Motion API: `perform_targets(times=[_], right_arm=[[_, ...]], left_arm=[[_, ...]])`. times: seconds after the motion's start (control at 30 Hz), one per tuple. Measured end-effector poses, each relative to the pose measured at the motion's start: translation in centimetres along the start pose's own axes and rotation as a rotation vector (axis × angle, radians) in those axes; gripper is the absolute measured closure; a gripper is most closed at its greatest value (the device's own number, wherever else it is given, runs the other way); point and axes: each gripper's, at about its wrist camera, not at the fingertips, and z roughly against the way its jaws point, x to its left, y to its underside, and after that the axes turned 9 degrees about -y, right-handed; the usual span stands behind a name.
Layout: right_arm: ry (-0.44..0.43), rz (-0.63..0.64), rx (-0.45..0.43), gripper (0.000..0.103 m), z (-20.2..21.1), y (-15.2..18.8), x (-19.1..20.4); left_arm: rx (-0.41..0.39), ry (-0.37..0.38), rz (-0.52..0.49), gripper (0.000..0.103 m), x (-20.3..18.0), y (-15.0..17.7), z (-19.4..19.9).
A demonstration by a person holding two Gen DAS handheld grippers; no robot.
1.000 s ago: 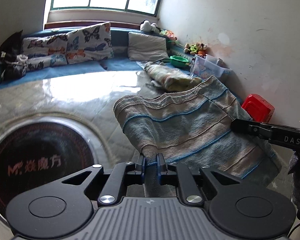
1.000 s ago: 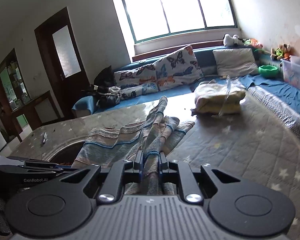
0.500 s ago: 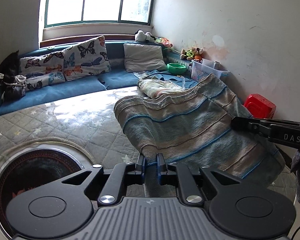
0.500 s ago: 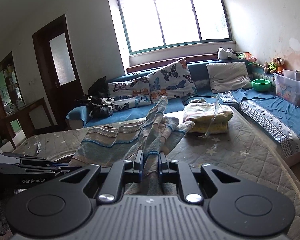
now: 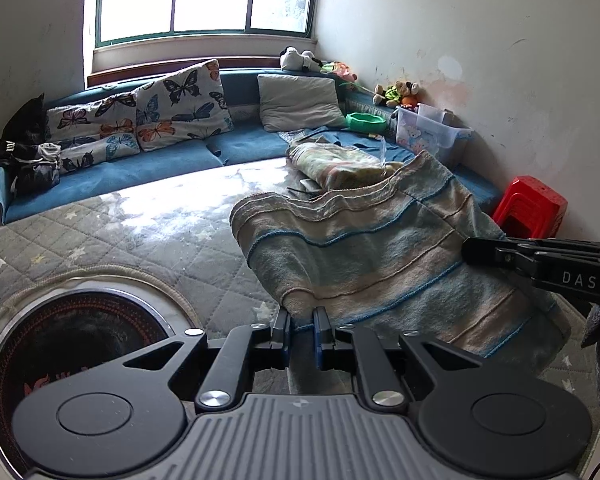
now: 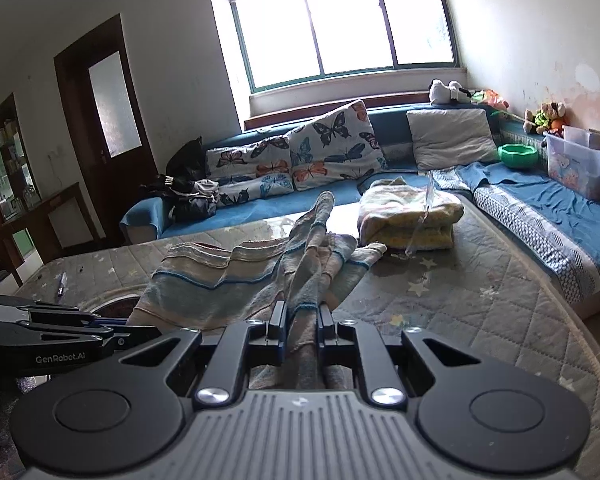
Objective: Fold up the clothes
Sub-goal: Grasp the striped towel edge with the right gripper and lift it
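1. the striped towel [image 5: 372, 248] is the task's thing: pale bands w/ blue lines, lifted at its near edge by both claws, its far part draping down onto the quilted desk [image 5: 112, 236]. it hangs as a broad slanted sheet btwn the two grips.
2. left claw [image 5: 301, 332] is clenched on the towel's near corner; the hem w/ blue stitching runs straight into the narrow gap btwn the blue pads. cloth rises away from it, up and to the right in the left wrist view.
3. right claw [image 6: 301, 330] is likewise clenched on a bunched ridge of the same towel [image 6: 260, 276]; the fabric gathers into folds ahead of it and spreads left toward the other claw, seen at the left edge of that view.
4. why held so, prob: two corners of one edge pinched and kept apart, so the cloth stays taut enough to carry over onto itself w/o sagging. i'd judge this as mid-fold, edge raised, not yet laid down.
5. outward: a folded yellowish blanket [image 6: 412, 216] sits on the desk beyond the towel, near but apart from it. a round dark inset [image 5: 76, 356] is in the desk, left of the left claw.
6. further out: blue sofa [image 5: 112, 172] w/ butterfly cushions [image 5: 180, 108], a red stool [image 5: 532, 208] by the wall, a clear plastic bin [image 6: 580, 164].
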Motion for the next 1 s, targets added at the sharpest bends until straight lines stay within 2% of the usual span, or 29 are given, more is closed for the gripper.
perform_targets(times=[0.77,1.0], right_arm=[[0.022,-0.035,0.129,0.089,-4.7,3.2,-1.8],[0.038,-0.050,0.149,0.086,-5.3,3.7,-2.4]], left_arm=[[0.117,-0.024,0.023,0.090,0.5,2.7,-4.1],[0.119,-0.036,0.016,0.084,0.4,2.9,-4.4]])
